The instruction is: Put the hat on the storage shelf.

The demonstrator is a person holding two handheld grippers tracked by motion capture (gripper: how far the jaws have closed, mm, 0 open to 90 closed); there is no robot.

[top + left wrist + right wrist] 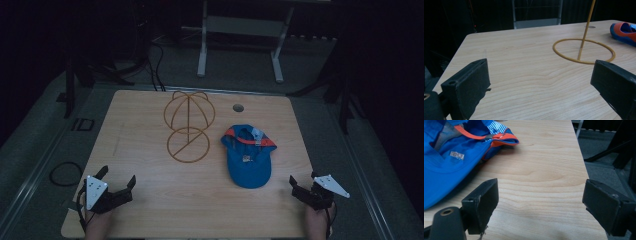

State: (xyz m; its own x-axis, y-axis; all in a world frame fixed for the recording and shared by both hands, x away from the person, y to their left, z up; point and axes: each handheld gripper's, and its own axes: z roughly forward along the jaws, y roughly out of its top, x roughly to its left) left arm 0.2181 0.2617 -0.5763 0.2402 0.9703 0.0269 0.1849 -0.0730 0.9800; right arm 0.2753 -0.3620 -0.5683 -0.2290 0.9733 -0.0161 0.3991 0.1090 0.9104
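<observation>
A blue cap (247, 154) with orange trim lies upside down on the wooden table (150, 200), right of centre; its crown also appears in the right gripper view (451, 152) and its edge in the left gripper view (624, 31). A yellow wire hat stand (188, 125) rises from a ring base (584, 51) at the table's middle. My left gripper (116, 179) rests open at the front left corner, nothing between its fingers. My right gripper (302, 181) rests open at the front right edge, just right of the cap's brim.
A round cable hole (238, 107) sits near the table's far edge. A white frame (240, 30) stands on the floor behind the table, with cables (155, 70) beside it. A cable loop (65, 173) lies on the floor at left. The table's right edge (584, 170) is close to my right gripper.
</observation>
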